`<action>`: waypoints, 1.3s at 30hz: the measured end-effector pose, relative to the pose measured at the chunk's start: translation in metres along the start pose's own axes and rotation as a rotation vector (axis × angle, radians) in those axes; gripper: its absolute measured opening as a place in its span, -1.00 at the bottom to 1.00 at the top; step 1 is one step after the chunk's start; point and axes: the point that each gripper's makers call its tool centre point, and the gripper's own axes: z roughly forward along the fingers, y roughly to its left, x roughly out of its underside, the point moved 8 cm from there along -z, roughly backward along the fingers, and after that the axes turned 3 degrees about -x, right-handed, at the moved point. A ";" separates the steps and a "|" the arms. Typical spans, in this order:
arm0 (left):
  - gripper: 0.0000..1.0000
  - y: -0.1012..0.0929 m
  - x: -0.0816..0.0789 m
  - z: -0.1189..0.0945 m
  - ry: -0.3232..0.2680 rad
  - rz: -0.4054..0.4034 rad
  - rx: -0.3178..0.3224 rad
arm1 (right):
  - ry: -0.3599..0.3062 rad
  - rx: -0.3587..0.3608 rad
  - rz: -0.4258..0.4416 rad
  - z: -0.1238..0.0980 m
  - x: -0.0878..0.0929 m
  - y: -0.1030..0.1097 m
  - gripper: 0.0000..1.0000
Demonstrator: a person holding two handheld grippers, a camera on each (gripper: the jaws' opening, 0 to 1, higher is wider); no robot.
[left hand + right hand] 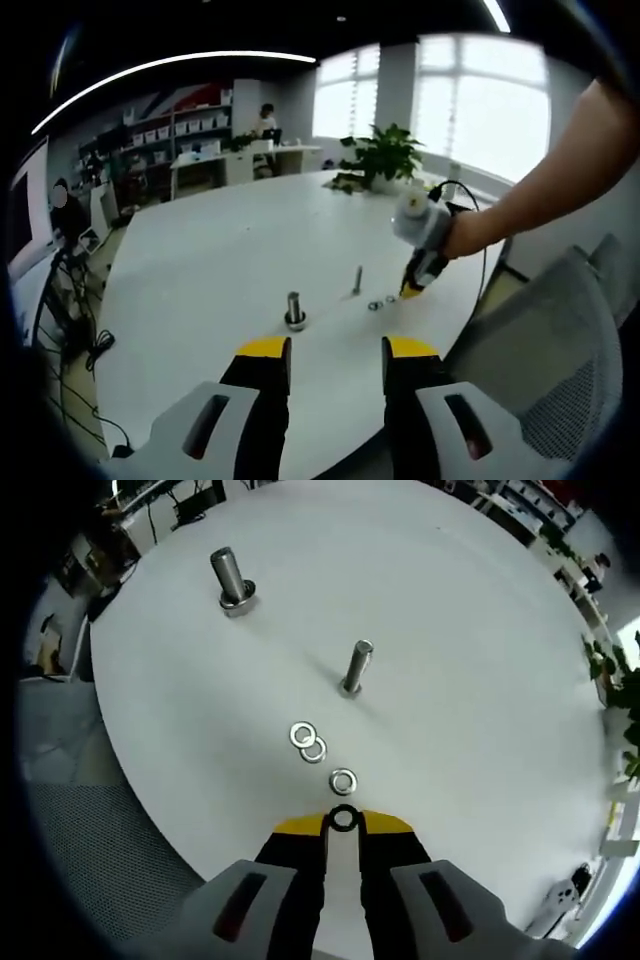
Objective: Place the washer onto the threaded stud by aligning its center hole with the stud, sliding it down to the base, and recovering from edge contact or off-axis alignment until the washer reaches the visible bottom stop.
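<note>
A thin threaded stud [357,668] stands upright on the white round table [480,660]. A thicker stud [231,578] with a ring at its base stands farther off. Three loose washers [314,748] lie between the thin stud and my right gripper [343,825], which is shut on a washer [343,818] pinched at its yellow tips, low over the table. In the left gripper view, my left gripper [337,355] hangs open and empty before the thick stud [295,310]. The thin stud [357,280] and the right gripper [415,285], held by a person's hand, are beyond it.
A grey mesh chair [560,360] stands at the table's right edge. A potted plant [385,155] sits at the far side of the table. Shelves, desks and a seated person [266,122] are in the background. Cables [95,350] lie on the floor to the left.
</note>
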 end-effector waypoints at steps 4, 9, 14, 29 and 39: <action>-0.31 0.000 0.000 0.000 -0.002 0.000 0.001 | -0.024 0.005 -0.013 -0.009 -0.006 0.001 -0.74; -0.31 -0.001 -0.003 0.000 -0.014 -0.001 0.006 | -0.060 0.012 -0.025 -0.019 -0.017 -0.001 -0.74; -0.31 0.000 -0.002 -0.001 -0.013 -0.001 0.000 | -0.090 0.014 -0.044 -0.029 -0.026 0.002 -0.74; -0.31 0.000 -0.002 -0.001 -0.014 -0.004 0.000 | -0.139 0.015 -0.068 -0.045 -0.038 0.000 -0.74; -0.32 0.000 -0.002 0.000 -0.009 -0.005 0.002 | -0.157 0.017 -0.099 -0.051 -0.047 0.000 -0.74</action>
